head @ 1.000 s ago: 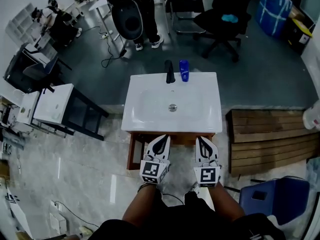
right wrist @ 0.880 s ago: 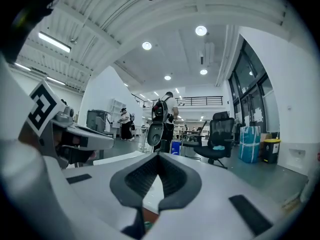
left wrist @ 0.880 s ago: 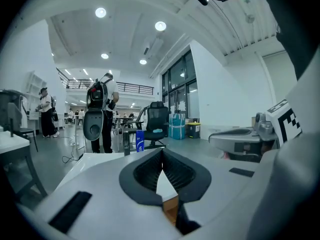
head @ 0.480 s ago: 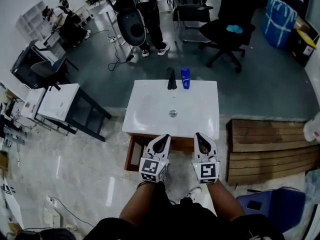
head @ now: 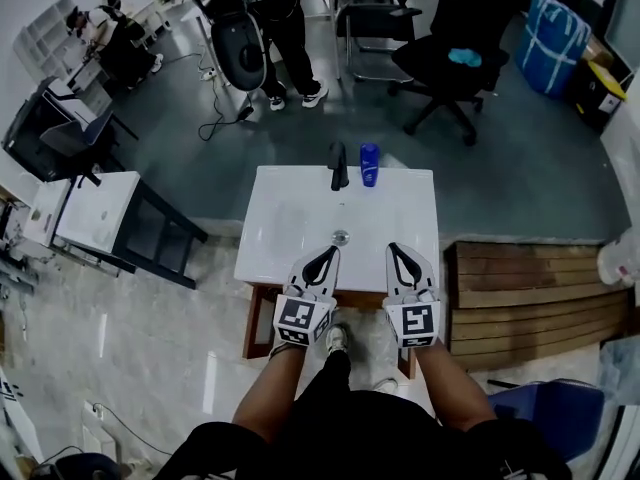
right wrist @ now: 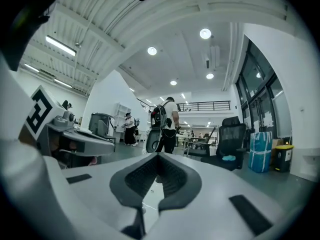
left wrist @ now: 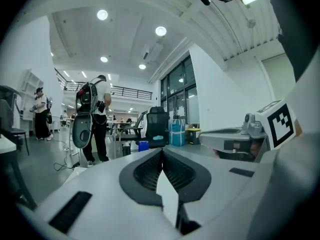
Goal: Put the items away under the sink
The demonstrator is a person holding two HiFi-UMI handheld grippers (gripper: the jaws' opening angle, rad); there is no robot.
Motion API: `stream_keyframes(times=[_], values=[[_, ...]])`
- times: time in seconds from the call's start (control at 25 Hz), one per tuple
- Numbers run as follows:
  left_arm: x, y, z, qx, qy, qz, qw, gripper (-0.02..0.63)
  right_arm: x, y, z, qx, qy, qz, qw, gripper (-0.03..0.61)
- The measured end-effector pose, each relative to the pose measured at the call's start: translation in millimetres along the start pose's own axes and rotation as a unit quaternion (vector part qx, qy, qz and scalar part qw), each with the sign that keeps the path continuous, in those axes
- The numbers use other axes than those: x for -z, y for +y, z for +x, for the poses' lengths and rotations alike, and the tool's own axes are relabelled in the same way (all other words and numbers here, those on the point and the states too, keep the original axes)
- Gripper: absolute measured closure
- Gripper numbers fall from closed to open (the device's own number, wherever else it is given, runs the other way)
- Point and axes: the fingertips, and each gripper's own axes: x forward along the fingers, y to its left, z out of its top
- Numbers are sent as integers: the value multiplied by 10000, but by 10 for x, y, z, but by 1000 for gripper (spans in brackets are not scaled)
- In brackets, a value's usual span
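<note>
Head view: we see left claw point(head: 326, 254) and right claw point(head: 396, 250) side by side over near edge of white rectangular sink top point(head: 290, 218), both clenched, nothing held. Small blue plastic bottle point(head: 369, 164) upright at far edge of that surface — just right of black faucet point(head: 339, 166), well apart from both claws.

Left gripper view: we find left claw's pads pressed together, empty.

Right gripper view: right claw likewise clenched — nothing between pads.
</note>
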Motion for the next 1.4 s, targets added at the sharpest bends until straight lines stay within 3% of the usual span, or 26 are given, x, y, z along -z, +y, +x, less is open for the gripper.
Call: stream_keyframes(times=[0.48,0.88,1.2,1.4], values=[[47,694,713,162,82,-59,9998,595,353,-344,1154,515,425,127,9977,558],[265,1100,956,189,261,-196,9993,595,650,-444,1755,771,805,258,9934,555],[357,1335,1140,161,361,-267,9989,595,866,-583,2157,1123,1048,554,9866,356],[409,1486,1225,133,402,-348,9985,595,963,-664,2405,1301,1221,546,9824,285]])
